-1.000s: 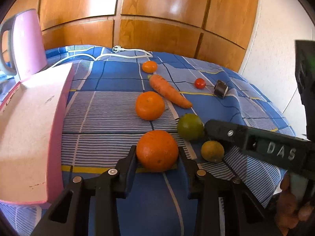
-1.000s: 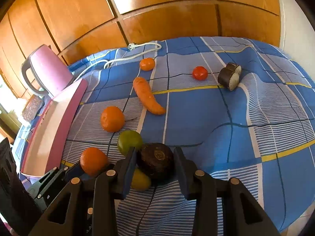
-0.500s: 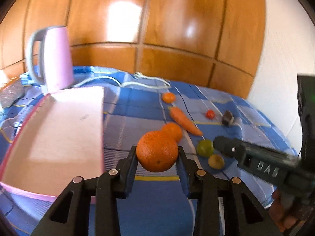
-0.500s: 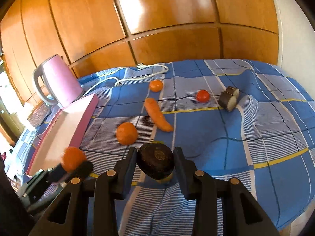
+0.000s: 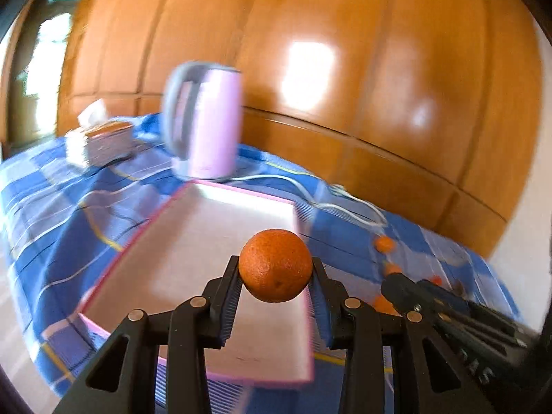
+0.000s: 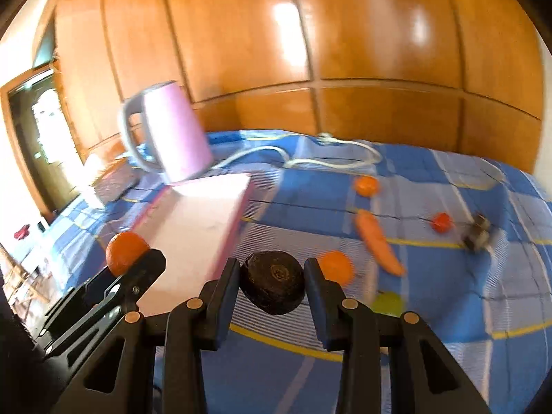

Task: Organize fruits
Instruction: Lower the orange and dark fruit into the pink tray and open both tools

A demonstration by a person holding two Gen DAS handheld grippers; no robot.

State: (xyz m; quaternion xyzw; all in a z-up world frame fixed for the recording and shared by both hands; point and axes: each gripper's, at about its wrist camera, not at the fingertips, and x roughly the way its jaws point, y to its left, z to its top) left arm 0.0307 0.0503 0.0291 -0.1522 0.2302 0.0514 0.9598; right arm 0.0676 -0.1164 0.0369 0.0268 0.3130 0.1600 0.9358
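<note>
My left gripper (image 5: 276,272) is shut on an orange (image 5: 275,265) and holds it in the air over the pink tray (image 5: 207,241). My right gripper (image 6: 272,277) is shut on a dark round fruit (image 6: 272,283), raised above the blue checked cloth just right of the tray (image 6: 196,227). In the right wrist view the left gripper (image 6: 134,258) with its orange (image 6: 125,251) shows at the lower left. On the cloth lie an orange (image 6: 336,265), a small orange (image 6: 366,185), a carrot (image 6: 377,241), a green fruit (image 6: 388,303) and a small red fruit (image 6: 442,222).
A pink kettle (image 5: 203,122) stands behind the tray, its white cord (image 6: 310,158) trailing across the cloth. A dark cut piece (image 6: 477,233) lies at the far right. A patterned box (image 5: 100,141) sits at the left. Wooden panels close the back.
Both grippers have lifted their fruits off the cloth and swung left toward the tray. The left one now hangs over the tray; the loose fruits have dropped to the right.
</note>
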